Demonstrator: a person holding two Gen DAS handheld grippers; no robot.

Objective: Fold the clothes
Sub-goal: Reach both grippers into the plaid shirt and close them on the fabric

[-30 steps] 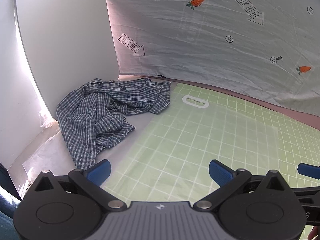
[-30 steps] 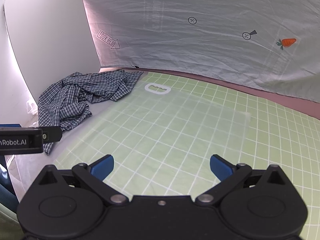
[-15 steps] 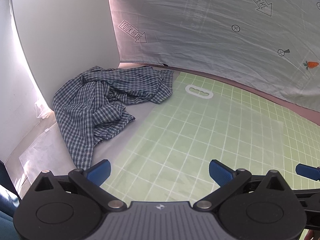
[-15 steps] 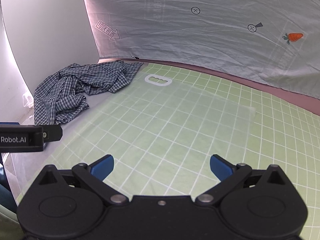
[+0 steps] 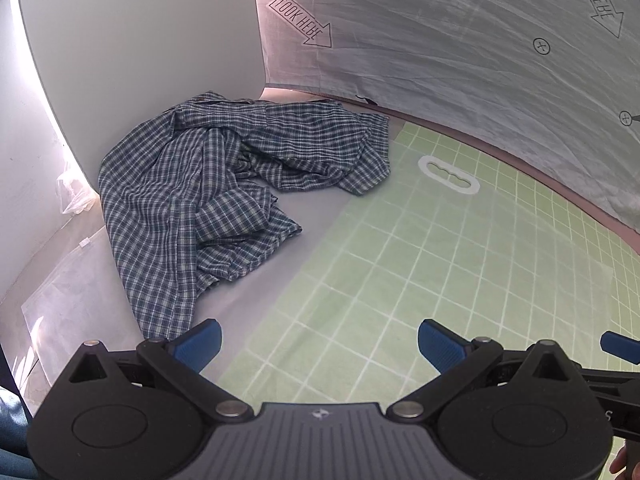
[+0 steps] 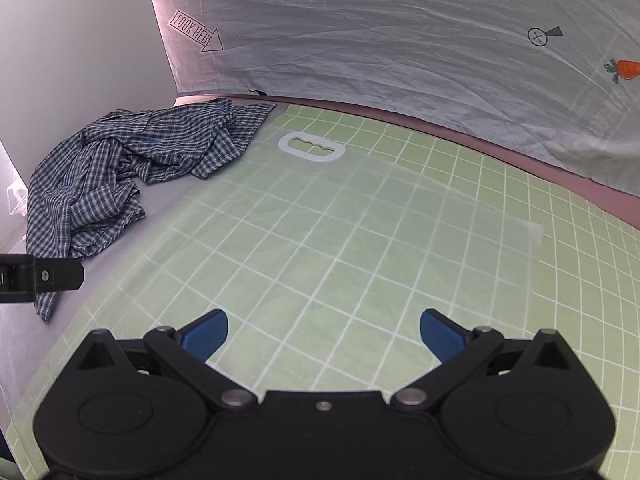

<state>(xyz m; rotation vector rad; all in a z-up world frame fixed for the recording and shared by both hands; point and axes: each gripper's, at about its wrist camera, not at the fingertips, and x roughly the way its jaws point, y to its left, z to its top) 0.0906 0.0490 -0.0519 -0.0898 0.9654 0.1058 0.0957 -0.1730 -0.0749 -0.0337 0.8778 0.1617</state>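
Far off at the left back of the table (image 6: pixel 400 240), the checked shirt (image 5: pixel 224 200) lies in a crumpled heap, not folded yet. Both the left claw (image 5: pixel 318 346) and the right claw (image 6: pixel 324 332) are wide open and hold nothing. I think the next move is to reach over, grab the shirt and spread it flat.

The crumpled plaid shirt (image 5: pixel 224 204) folds over itself, so its collar, sleeves and buttons cannot be told apart, and what lies under the heap is hidden. In the right wrist view a black bar of the left hand-held gripper (image 6: pixel 40 280) covers the shirt's near corner and is itself cut off by the left edge. In the left wrist view only one blue fingertip (image 5: pixel 620 346) of the right hand-held gripper shows. The printed sheet (image 6: pixel 400 60) behind runs out of frame, its upper arrow lettering clipped.
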